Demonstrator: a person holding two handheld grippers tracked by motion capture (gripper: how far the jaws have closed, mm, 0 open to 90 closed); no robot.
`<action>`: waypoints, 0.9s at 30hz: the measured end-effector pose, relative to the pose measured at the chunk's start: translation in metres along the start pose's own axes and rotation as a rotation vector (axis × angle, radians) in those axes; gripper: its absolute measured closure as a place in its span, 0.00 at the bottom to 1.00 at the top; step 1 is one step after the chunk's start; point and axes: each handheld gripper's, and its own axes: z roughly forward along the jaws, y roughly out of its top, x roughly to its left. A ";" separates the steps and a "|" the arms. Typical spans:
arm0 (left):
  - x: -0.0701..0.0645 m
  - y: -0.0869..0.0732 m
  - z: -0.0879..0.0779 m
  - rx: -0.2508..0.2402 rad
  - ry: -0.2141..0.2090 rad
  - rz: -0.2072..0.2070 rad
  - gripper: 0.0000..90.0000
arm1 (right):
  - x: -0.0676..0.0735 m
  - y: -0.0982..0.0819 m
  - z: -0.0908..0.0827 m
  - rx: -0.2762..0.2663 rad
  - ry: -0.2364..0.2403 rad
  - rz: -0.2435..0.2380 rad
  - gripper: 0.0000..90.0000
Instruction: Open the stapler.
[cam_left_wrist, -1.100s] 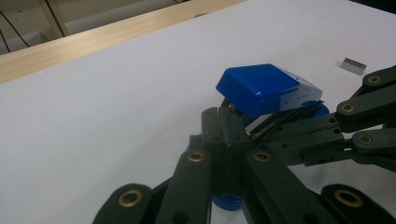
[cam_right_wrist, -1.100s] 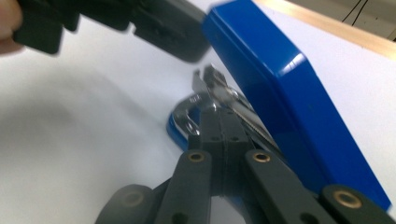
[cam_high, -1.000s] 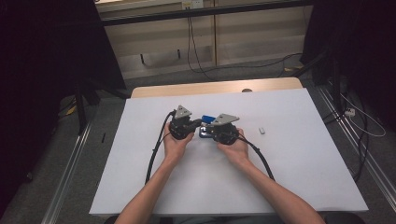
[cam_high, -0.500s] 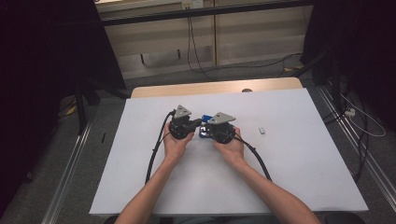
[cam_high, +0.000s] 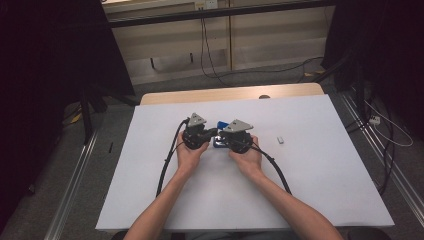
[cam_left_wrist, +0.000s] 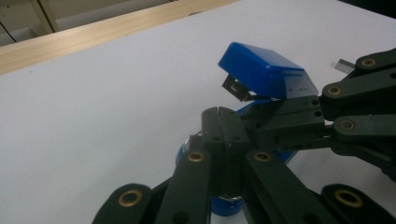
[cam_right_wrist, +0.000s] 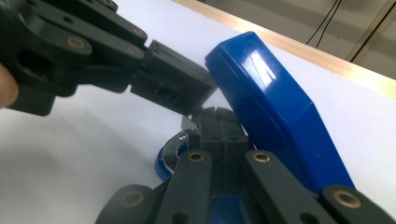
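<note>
Both grippers, left (cam_high: 212, 133) and right (cam_high: 223, 135), met with jaws together over the blue stapler (cam_high: 220, 125), which sat open mid-table, well left of the small white piece (cam_high: 281, 140). We judged no firm grip; pushing could skid the stapler sideways or snap its raised lid shut.

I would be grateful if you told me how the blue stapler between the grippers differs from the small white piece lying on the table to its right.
The blue stapler is blue and bulky with its top swung up; the small white piece is pale, tiny and lies flat. The stapler sits between the left gripper and right gripper, both with jaws shut, while the white piece lies alone, apart from both. Both rest on the white table.
</note>
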 end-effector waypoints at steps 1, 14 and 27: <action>0.001 -0.001 0.001 0.003 0.002 -0.002 1.00 | 0.000 0.000 0.000 0.001 0.000 -0.001 1.00; 0.002 -0.003 0.004 0.023 0.001 0.019 1.00 | -0.001 0.000 -0.001 -0.001 0.000 -0.003 1.00; -0.001 -0.004 0.006 0.042 0.026 0.043 1.00 | -0.002 0.000 0.000 -0.006 -0.006 0.052 1.00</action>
